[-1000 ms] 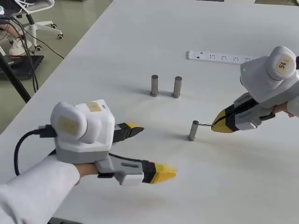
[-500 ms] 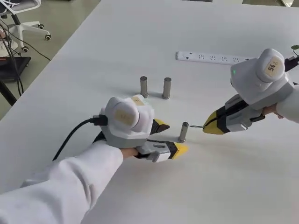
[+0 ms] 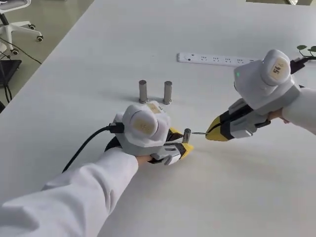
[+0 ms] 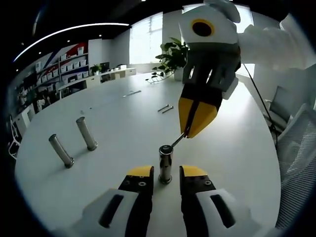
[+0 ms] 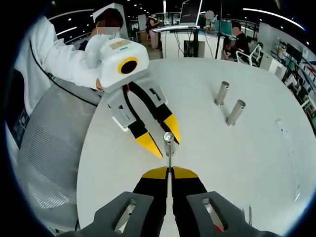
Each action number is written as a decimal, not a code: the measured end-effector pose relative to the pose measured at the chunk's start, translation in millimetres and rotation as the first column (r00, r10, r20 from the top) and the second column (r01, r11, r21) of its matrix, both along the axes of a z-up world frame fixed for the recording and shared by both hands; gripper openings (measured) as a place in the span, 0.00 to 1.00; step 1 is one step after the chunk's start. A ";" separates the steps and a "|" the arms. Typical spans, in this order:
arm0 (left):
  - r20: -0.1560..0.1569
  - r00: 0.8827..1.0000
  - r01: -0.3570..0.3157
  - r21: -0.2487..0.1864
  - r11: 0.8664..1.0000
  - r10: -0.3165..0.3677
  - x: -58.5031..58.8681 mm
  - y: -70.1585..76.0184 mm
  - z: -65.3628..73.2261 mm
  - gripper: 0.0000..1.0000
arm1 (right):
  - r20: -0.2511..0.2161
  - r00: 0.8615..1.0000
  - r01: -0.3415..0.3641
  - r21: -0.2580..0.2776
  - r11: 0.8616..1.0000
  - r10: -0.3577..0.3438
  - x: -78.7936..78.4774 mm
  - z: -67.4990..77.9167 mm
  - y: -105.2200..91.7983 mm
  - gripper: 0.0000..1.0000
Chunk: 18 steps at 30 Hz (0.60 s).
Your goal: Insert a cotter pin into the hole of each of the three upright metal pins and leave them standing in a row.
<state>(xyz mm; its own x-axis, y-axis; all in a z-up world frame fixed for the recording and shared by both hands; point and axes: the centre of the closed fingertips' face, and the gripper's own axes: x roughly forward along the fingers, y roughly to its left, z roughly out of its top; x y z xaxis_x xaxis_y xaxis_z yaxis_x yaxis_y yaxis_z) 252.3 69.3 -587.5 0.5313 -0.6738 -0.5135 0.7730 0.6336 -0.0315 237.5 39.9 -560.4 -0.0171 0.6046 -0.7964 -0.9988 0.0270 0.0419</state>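
Cotter pin (image 5: 169, 159) sits pinched between the closed jaws of the right gripper (image 5: 169, 171), its thin shaft poking straight out past the yellow tips toward the near metal pin (image 5: 169, 138). In the left gripper view the same cotter pin (image 4: 178, 140) slants down from the right gripper (image 4: 191, 132), and its free end meets the top of the near metal pin (image 4: 166, 163); whether it is in the hole is too small to tell. That pin stands upright on the white table (image 3: 237, 187), between the two yellow-tipped jaws of the left gripper (image 4: 167, 174). These jaws are apart, one on each side of the pin, with a sliver of table showing either side (contact, if any, cannot be made out). In the head view the left gripper (image 3: 180, 142) is held low over the table with the near metal pin (image 3: 186, 135) rising between its tips. The right gripper (image 3: 210, 134) comes in from the right, the cotter pin (image 3: 199, 133) bridging the short gap. A second metal pin (image 3: 143, 91) and a third metal pin (image 3: 168, 93) stand upright just beside each other, well apart from the near one and farther up the table. A white power strip (image 3: 212, 59) lies beyond them
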 end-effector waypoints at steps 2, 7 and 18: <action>0.006 1.000 0.001 0.002 1.000 -0.001 1.1 0.8 -0.2 0.15 | 0.000 1.000 0.000 0.002 1.000 0.000 0.4 -0.4 0.7 0.00; 0.008 1.000 0.008 0.011 1.000 -0.008 1.7 1.2 -1.7 0.08 | 0.000 1.000 -0.005 0.004 1.000 0.005 0.3 -0.8 2.7 0.00; 0.028 0.999 0.039 0.042 0.998 -0.040 -0.5 1.8 -6.1 0.07 | 0.002 1.000 -0.015 0.000 1.000 0.015 -1.1 -1.7 3.8 0.00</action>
